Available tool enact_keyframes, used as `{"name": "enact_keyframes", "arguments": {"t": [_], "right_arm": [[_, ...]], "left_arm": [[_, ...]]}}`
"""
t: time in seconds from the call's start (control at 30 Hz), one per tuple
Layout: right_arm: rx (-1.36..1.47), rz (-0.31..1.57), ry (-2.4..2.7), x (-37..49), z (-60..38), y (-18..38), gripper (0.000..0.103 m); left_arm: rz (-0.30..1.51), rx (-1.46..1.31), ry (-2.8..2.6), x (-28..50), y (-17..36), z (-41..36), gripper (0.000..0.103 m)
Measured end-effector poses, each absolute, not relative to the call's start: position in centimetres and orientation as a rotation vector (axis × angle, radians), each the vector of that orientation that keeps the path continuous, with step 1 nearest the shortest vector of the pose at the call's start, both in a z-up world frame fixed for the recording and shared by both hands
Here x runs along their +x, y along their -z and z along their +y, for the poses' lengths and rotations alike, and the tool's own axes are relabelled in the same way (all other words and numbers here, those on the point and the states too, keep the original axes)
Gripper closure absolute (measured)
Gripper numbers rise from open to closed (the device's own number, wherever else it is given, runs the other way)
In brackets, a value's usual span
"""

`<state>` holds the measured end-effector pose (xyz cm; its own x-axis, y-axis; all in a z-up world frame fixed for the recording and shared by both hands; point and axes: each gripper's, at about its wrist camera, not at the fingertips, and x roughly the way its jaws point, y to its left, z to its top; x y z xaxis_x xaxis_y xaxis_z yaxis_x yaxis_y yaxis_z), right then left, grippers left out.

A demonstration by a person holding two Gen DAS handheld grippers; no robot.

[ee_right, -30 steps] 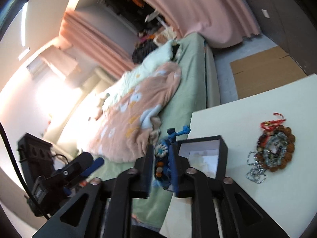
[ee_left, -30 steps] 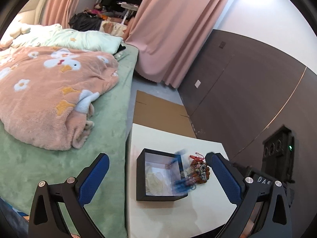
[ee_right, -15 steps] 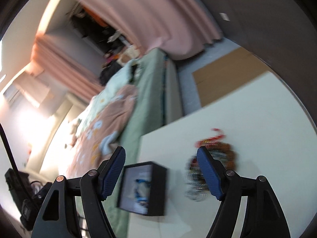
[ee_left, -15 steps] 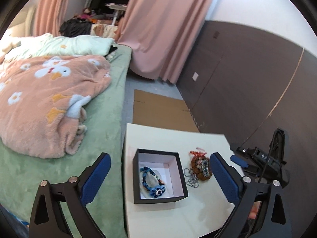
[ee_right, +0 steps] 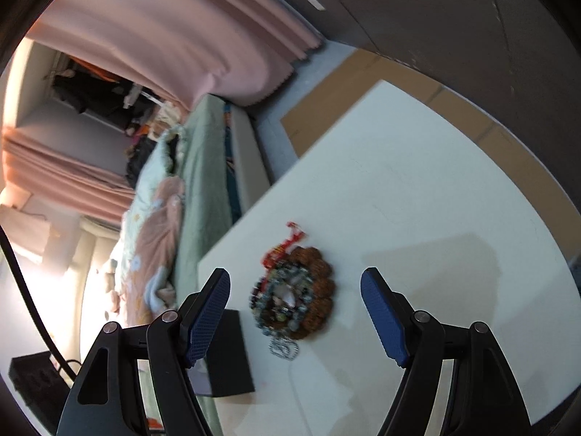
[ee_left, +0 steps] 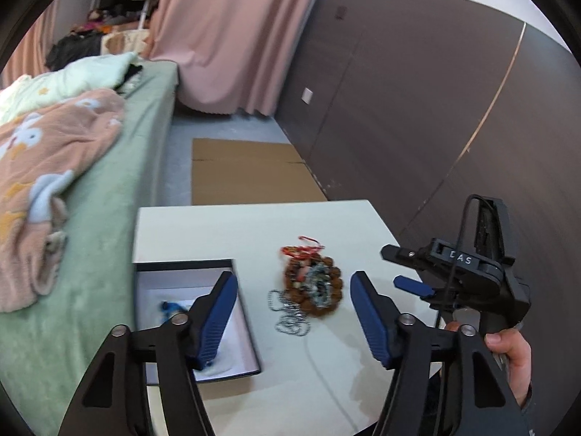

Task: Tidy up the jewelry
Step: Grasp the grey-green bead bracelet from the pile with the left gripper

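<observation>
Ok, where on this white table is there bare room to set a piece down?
The far half of the table, beyond the bracelet pile, is bare. So is the near right, toward the wall. Crowded: the black box and pile side by side.

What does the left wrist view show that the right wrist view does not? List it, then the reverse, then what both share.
Only the left wrist view: the white inside of the open black square box with a blue beaded piece in it, and the right gripper with the hand holding it.

Only the right wrist view: a black cable and a dark device at lower left.

Both: the white table, the heap of brown and grey bead bracelets with red cord and silver ball chain, pink curtain, green bed, cardboard sheet.
</observation>
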<state>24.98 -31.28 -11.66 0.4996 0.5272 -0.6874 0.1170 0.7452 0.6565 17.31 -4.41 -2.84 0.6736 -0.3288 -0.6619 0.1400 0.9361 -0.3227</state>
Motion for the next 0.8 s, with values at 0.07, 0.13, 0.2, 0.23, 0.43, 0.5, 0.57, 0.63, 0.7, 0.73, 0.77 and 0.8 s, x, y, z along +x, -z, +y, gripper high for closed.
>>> {"name": "enact_keyframes", "arguments": {"t": [0.07, 0.13, 0.2, 0.23, 0.43, 0.5, 0.57, 0.63, 0.7, 0.73, 0.77, 0.8], "right_arm": [[0.719, 1.062, -0.253, 25.0, -31.7, 12.2, 0.028], [0.752, 1.077, -0.244, 24.8, -32.4, 12.6, 0.028], [0.762, 1.081, -0.229, 24.7, -33.1, 12.6, 0.028], [0.756, 1.079, -0.217, 24.6, -33.4, 12.4, 0.028], [0.792, 1.115, -0.198, 24.3, -34.3, 13.4, 0.028], [0.792, 1.126, -0.195, 24.4, -34.4, 13.5, 0.028], [0.783, 1.135, -0.2, 24.5, -34.3, 13.4, 0.028], [0.781, 1.143, -0.209, 24.5, -34.1, 13.5, 0.028], [0.786, 1.151, -0.217, 24.5, -33.9, 13.6, 0.028], [0.788, 1.156, -0.219, 24.6, -33.9, 13.7, 0.028], [0.79, 1.16, -0.221, 24.6, -33.9, 13.8, 0.028], [0.791, 1.163, -0.22, 24.6, -33.8, 13.9, 0.028]], "left_arm": [[0.804, -0.256, 0.284, 18.0, 3.4, -5.4, 0.04], [0.82, -0.253, 0.296, 18.5, 4.0, -6.3, 0.041], [0.847, -0.252, 0.303, 19.1, 4.9, -7.2, 0.043], [0.861, -0.252, 0.308, 19.5, 5.3, -7.6, 0.044], [0.928, -0.239, 0.318, 20.8, 7.7, -9.7, 0.05], [0.936, -0.235, 0.316, 21.2, 8.4, -10.2, 0.052], [0.94, -0.224, 0.309, 21.6, 9.0, -10.7, 0.052], [0.952, -0.209, 0.296, 22.1, 9.6, -11.2, 0.053], [0.967, -0.198, 0.276, 22.5, 10.1, -11.4, 0.059], [0.979, -0.196, 0.263, 22.8, 10.5, -11.5, 0.061], [0.994, -0.195, 0.247, 22.9, 10.9, -11.5, 0.066], [1.006, -0.195, 0.235, 23.1, 11.3, -11.4, 0.074]]}}
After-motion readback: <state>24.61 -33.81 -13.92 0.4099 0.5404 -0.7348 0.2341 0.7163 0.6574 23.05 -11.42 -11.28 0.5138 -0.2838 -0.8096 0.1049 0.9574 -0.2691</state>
